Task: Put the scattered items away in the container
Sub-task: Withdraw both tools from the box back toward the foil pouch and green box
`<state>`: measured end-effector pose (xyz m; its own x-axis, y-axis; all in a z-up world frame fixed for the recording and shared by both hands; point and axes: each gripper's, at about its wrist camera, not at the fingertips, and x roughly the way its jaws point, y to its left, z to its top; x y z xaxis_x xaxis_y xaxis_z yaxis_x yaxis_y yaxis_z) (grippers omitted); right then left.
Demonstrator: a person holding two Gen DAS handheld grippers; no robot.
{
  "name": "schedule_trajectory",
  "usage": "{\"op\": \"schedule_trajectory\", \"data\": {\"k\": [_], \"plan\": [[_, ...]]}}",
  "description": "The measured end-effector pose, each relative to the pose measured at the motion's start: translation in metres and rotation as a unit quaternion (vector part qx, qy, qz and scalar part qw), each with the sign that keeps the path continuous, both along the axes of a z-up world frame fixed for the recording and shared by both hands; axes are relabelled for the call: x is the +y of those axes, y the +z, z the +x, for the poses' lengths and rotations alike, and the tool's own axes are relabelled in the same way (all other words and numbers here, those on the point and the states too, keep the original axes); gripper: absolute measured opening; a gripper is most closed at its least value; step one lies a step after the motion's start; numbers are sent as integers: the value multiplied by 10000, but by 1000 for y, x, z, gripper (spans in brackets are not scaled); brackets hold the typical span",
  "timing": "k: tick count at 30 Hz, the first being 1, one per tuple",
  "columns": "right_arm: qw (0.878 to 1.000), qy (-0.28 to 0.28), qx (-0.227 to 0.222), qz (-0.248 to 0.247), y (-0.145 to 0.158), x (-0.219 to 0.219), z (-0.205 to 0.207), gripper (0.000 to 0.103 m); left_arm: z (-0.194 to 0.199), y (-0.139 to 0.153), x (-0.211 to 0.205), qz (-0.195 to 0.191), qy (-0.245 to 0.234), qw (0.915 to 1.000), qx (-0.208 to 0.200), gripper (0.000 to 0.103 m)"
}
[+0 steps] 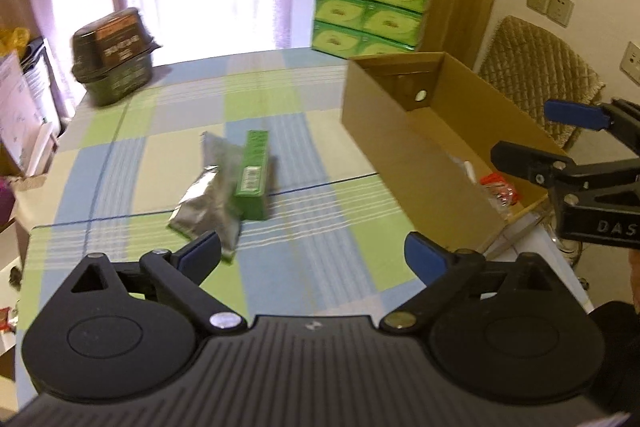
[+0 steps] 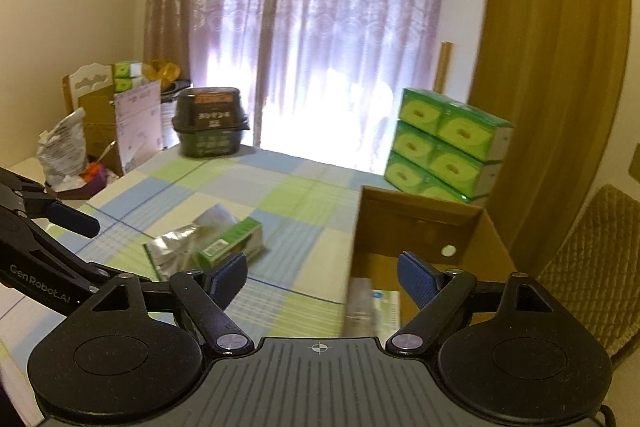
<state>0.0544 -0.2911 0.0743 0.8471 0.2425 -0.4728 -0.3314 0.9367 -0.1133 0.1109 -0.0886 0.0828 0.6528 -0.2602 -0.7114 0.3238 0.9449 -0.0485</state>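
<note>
I am working over the checked tablecloth (image 1: 120,163), with the cardboard box (image 1: 404,155) sitting at its right. The silver pouch (image 1: 208,195) and green carton (image 1: 253,175) are lying touching mid-table. My left gripper (image 1: 312,259) and right gripper (image 2: 320,279) are both gaping, empty.

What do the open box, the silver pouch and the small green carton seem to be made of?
Box: brown cardboard, matte, with plain folded walls.
Pouch: probably foil or metallised plastic, shiny and creased.
Carton: likely printed paperboard, with crisp edges and a barcode label.
</note>
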Motion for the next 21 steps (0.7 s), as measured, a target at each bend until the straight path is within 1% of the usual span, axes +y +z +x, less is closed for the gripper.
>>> {"op": "schedule_trajectory", "data": {"k": [2, 7, 14, 21], "plan": [[9999, 76, -59, 40, 0, 9, -3, 103, -4, -1, 11, 21, 71, 10000, -9, 100], [9997, 250, 11, -7, -3, 32, -7, 103, -10, -4, 41, 45, 252, 9997, -3, 100], [9988, 466, 147, -50, -12, 57, -7, 103, -6, -13, 80, 121, 480, 9988, 56, 100], [9973, 639, 337, -100, -27, 76, 3, 103, 9, -25, 102, 275, 370, 9989, 94, 100]]}}
